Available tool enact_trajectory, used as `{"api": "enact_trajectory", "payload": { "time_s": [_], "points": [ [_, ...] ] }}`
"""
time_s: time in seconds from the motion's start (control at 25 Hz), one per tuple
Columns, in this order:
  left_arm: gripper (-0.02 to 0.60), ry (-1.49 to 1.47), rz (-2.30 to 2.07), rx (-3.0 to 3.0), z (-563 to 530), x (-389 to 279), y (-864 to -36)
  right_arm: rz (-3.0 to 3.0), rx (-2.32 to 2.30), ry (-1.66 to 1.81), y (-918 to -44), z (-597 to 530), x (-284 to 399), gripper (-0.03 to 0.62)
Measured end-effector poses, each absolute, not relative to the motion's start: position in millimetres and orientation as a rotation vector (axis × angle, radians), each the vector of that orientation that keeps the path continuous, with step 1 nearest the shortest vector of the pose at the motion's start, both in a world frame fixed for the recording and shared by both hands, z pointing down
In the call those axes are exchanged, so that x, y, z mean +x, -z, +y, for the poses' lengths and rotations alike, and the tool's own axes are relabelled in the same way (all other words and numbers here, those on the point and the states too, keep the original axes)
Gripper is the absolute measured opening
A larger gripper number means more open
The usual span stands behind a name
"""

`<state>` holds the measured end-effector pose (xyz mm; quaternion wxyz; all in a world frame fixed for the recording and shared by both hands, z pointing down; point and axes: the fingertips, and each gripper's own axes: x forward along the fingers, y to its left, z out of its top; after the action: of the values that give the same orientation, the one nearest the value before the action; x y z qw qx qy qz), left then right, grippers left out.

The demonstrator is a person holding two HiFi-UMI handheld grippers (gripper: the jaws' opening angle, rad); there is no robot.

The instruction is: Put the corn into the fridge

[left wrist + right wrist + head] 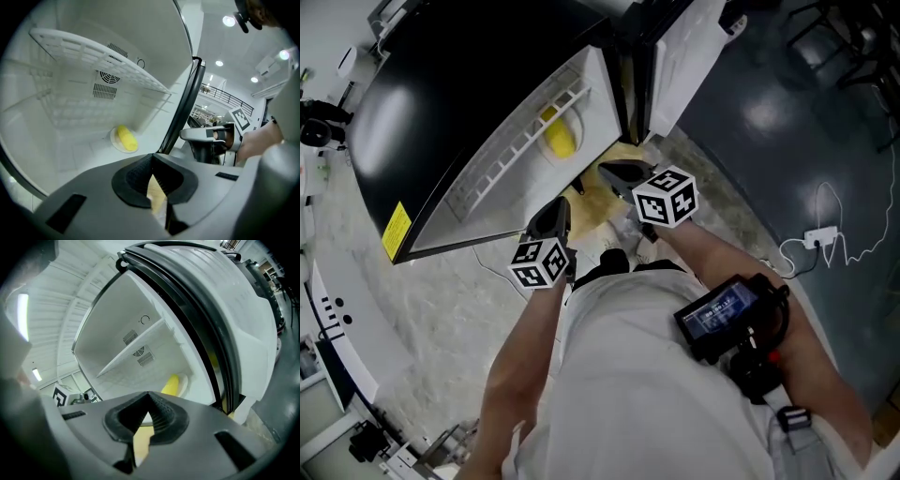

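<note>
— How did my grippers stand?

— Your left gripper (151, 158) had its jaws pressed together with nothing between them. Your right gripper (148, 395) was closed and empty too. You held both side by side just outside the open fridge (441, 103), touching nothing.

— And the corn?

— The corn (126, 137) lay on a small white plate (114, 140) inside the fridge, ahead of your left gripper and a little to its left. From your right gripper it sat ahead and slightly right. A white wire shelf (93, 51) spanned the compartment above it.

— Anything in the way?

— The dark door seal (201, 324) ran close along the right of your right gripper, with the white door (689, 47) swung open beyond it.
</note>
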<state>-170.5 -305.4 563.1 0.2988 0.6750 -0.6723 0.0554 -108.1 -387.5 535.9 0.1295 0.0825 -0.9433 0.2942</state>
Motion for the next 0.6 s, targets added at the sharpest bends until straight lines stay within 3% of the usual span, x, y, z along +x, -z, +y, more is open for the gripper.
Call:
{"api": "enact_trajectory", "payload": {
  "time_s": [0.6],
  "points": [
    [0.008,-0.044,-1.810,1.879,-270.4,-135.5,-514.5,-2.889,0.142,-0.814,-488.5,-356.7,-48.0,0.006]
  ]
}}
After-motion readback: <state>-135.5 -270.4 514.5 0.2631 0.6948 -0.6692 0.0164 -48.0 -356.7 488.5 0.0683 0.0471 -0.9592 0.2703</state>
